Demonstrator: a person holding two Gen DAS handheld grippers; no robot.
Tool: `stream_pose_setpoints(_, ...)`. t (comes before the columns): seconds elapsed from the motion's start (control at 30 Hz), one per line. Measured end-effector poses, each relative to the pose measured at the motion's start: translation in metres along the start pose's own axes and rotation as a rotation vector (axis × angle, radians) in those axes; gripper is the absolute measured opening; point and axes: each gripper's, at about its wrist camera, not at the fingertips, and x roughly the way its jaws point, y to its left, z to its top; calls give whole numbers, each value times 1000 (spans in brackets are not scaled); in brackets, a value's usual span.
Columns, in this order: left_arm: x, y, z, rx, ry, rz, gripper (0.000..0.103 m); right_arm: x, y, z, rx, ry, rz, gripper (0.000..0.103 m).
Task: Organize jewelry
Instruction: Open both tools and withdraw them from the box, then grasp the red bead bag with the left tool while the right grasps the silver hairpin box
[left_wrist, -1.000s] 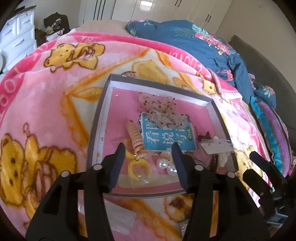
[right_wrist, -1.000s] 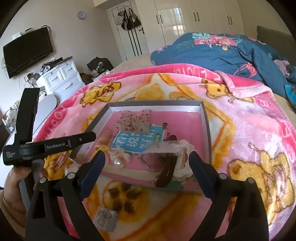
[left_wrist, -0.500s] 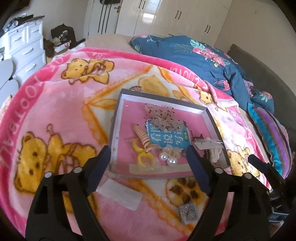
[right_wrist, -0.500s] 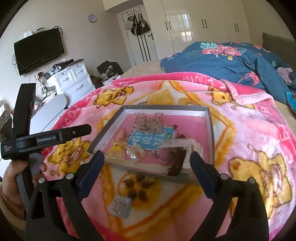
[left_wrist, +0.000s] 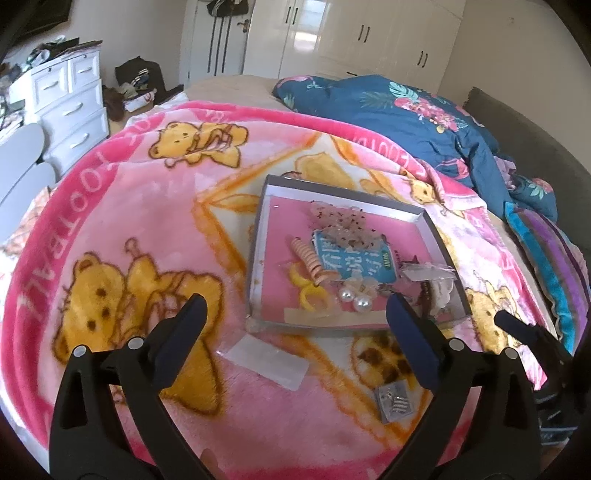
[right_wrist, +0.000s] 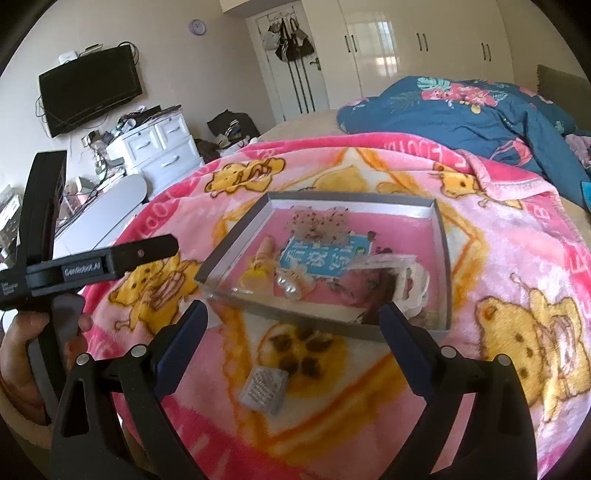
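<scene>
A shallow grey box with a pink floor lies on the bear-print blanket. Inside are pearl earrings, yellow hoops, a peach coil tie, a blue card, a speckled sheer bow and clear packets. My left gripper hovers short of the box's near edge, its jaws opening wide with nothing held between them. The right gripper is open too, also short of the box and holding nothing. A small silver packet lies on the blanket below it.
A flat clear bag and the silver packet lie on the blanket in front of the box. A blue floral duvet is heaped at the back right. A hand grips the left tool's handle. White drawers stand left of the bed.
The left jaws have spread from half-closed over the yellow hoops to wide apart, and that gripper has drawn back and up from the box. The right gripper has backed off as well.
</scene>
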Motion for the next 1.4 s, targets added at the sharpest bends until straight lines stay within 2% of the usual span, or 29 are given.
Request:
stream_pose_setpoints(0.3,5,22,-18,-53,45,30,93,10,6,-16,-6,51,19,93)
stream_pose_setpoints(0.57,16,51,-32,-165,103,20,93,22,12,-30,-5,105,32,93)
stream_pose_setpoints(0.9,44,78,-48,-377,207,-143,93,53,17,-53,27,216,48,93)
stream_pose_setpoints(1.0,50,76,-52,-398,208,-156,92,64,18,-61,39,244,45,86)
stream_pose_setpoints(1.07,56,72,-53,-402,209,-156,92,72,21,-66,24,269,51,66)
stream_pose_setpoints(1.1,59,69,-54,-400,210,-154,91,74,22,-68,12,276,38,63)
stream_pose_setpoints(1.13,61,67,-54,-395,210,-149,90,75,27,-72,-20,276,22,50)
stream_pose_setpoints(1.17,63,64,-54,-387,209,-139,85,75,32,-74,-58,271,9,40)
stream_pose_setpoints(1.27,71,54,-55,-334,209,-95,57,69,44,-80,-129,265,32,36)
stream_pose_setpoints(1.3,74,49,-56,-305,216,-72,42,67,46,-81,-140,266,52,35)
stream_pose_setpoints(1.33,77,46,-58,-287,220,-59,35,64,49,-81,-144,265,70,34)
stream_pose_setpoints(1.4,78,44,-59,-266,214,-49,30,59,53,-82,-148,265,110,32)
